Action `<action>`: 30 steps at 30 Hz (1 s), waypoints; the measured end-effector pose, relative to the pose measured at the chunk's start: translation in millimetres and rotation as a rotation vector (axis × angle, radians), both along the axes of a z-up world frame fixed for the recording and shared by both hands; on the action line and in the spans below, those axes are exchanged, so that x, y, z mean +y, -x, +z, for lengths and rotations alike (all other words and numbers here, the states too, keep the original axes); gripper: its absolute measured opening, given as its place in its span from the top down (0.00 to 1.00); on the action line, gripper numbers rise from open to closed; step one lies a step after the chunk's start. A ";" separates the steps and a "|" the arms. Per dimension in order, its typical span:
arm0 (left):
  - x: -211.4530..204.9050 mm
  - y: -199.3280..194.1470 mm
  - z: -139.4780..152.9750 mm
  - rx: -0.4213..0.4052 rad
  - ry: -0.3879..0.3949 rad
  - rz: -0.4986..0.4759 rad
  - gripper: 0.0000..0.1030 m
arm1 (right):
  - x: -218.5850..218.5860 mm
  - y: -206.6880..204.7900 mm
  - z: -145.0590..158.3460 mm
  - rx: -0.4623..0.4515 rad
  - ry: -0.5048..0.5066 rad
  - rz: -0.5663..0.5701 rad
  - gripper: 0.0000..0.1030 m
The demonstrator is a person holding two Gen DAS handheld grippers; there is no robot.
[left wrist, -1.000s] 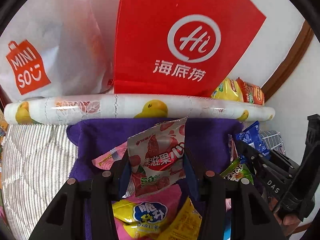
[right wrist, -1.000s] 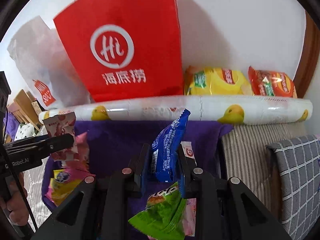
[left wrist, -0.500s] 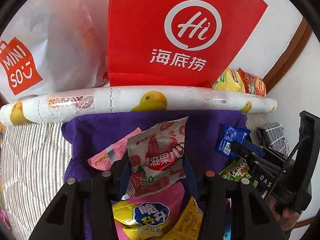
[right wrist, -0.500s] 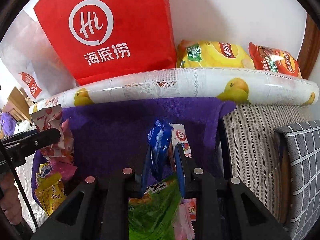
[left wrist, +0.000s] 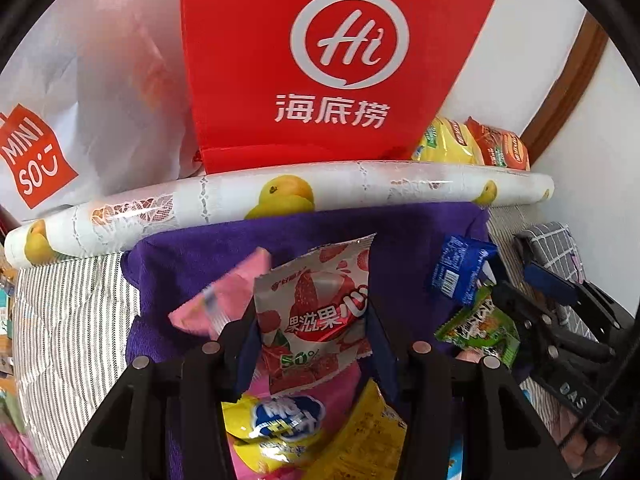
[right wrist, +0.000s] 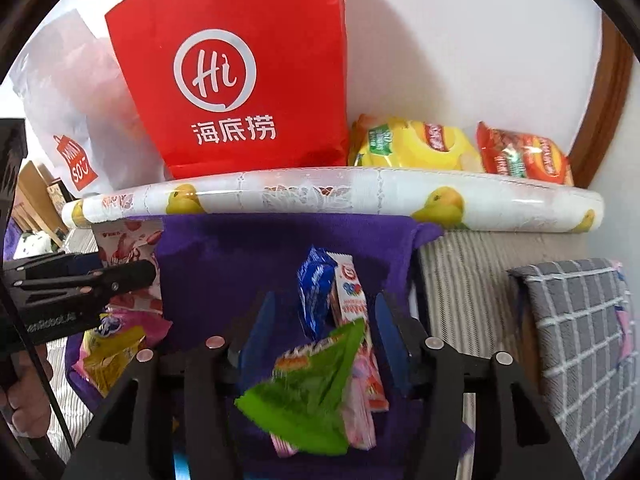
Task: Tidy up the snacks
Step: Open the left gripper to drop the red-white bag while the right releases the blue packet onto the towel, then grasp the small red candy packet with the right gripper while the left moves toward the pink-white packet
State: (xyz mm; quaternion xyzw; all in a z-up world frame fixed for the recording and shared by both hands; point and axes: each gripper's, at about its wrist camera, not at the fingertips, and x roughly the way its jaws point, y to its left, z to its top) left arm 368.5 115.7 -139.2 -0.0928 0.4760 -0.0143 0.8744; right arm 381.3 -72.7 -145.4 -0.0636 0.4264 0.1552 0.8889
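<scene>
Left wrist view: I count two bags standing at the back, a red bag (left wrist: 320, 56) and a white bag (left wrist: 80, 92), with two chip packs beside them, one yellow pack (left wrist: 444, 140) and one orange pack (left wrist: 500, 144), all behind one fruit-printed roll (left wrist: 280, 196). On the purple cloth (left wrist: 192, 248) lie several small snacks. My left gripper (left wrist: 312, 332) is clenched on one strawberry snack packet (left wrist: 316, 312), which stands upright between the fingers above a pink-and-yellow packet (left wrist: 288, 420). A pink wrapper (left wrist: 224, 292) lies just left of it.

In the right wrist view my right gripper (right wrist: 320, 332) has just been opening; its jaws stand apart, touching nothing. The blue packet (right wrist: 316, 292) lies loose on the cloth between them, touching a white-and-red wrapper (right wrist: 352, 296), with one green packet (right wrist: 308, 392) nearer the camera.
</scene>
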 end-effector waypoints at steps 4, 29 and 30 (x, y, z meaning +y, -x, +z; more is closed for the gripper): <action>-4.3 6.2 10.6 -0.017 0.029 -0.028 0.36 | -5.0 19.5 14.3 -0.024 0.020 -0.045 0.45; -25.8 132.2 56.4 -0.076 0.046 -0.064 0.34 | -55.4 172.6 91.6 -0.140 -0.056 -0.182 0.36; -23.7 138.2 56.4 -0.077 0.043 -0.056 0.34 | -55.8 179.3 91.7 -0.141 -0.061 -0.177 0.36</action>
